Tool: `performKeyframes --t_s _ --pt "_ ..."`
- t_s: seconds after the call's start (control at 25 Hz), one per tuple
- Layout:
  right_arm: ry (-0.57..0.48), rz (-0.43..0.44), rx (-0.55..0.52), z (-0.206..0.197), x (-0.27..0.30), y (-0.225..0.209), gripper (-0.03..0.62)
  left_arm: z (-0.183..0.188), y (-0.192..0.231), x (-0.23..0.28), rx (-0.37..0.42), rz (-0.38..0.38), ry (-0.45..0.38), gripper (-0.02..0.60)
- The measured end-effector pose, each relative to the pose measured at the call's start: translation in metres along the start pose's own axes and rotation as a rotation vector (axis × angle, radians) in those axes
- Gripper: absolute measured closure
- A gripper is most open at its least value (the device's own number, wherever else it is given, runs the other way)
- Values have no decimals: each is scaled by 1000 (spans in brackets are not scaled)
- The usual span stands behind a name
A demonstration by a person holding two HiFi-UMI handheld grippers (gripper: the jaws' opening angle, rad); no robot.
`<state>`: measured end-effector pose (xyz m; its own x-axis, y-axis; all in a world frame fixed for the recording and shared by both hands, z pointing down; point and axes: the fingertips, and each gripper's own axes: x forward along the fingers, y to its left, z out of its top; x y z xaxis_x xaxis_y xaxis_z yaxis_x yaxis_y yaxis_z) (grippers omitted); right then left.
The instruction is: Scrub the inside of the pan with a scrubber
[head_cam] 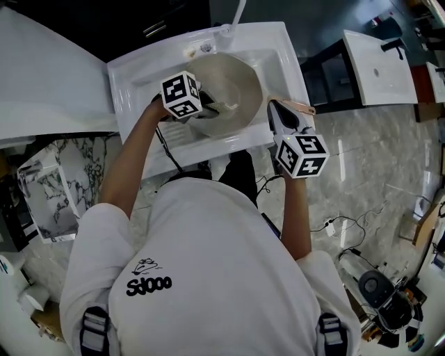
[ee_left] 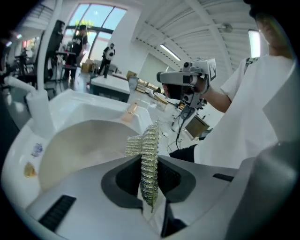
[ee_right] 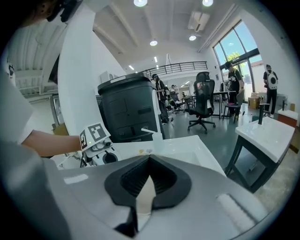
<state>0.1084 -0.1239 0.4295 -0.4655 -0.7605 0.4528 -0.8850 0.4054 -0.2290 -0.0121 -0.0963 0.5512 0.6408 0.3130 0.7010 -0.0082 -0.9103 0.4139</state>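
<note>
A cream pan (head_cam: 233, 87) sits tilted in the white sink (head_cam: 278, 52). My left gripper (head_cam: 208, 106) is over the pan's near left side, shut on a silvery mesh scrubber (ee_left: 149, 159) that sticks out past the jaws above the pan's pale inside (ee_left: 84, 145). The scrubber (head_cam: 224, 108) rests near the pan's inner wall. My right gripper (head_cam: 277, 112) is at the pan's right rim, shut on the pan handle (head_cam: 300, 106). A beige sliver of that handle (ee_right: 146, 194) shows between the closed pads.
A faucet (head_cam: 238, 12) rises behind the sink. A white slab (head_cam: 49, 76) lies to the left, a second white basin (head_cam: 379, 66) on a dark stand to the right. Cables (head_cam: 341, 226) trail on the marble floor. A marble-patterned box (head_cam: 49, 188) stands at lower left.
</note>
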Motion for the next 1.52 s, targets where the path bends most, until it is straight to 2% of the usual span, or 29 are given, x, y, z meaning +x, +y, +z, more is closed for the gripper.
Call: performKeyframes --t_s 0.2,0.36,0.48,0.64,0.96,1.12,1.52 --pt "-39 9 -56 31 5 7 585 36 15 -40 18 229 -221 520" --pt "-75 8 -121 56 7 14 585 65 16 -85 45 361 -448 518" --pt "-100 6 -165 72 7 20 585 80 13 -121 87 486 -568 518" --pt "-126 6 -201 90 9 25 585 89 14 -158 128 658 -633 518" --pt "-221 -40 -330 142 -7 37 585 110 -1 -220 141 846 -751 518" --pt "-271 -64 -393 164 -16 49 585 116 -18 -246 104 898 -837 518" --pt "-375 -45 -423 191 -42 69 585 137 -53 -265 164 938 -817 518"
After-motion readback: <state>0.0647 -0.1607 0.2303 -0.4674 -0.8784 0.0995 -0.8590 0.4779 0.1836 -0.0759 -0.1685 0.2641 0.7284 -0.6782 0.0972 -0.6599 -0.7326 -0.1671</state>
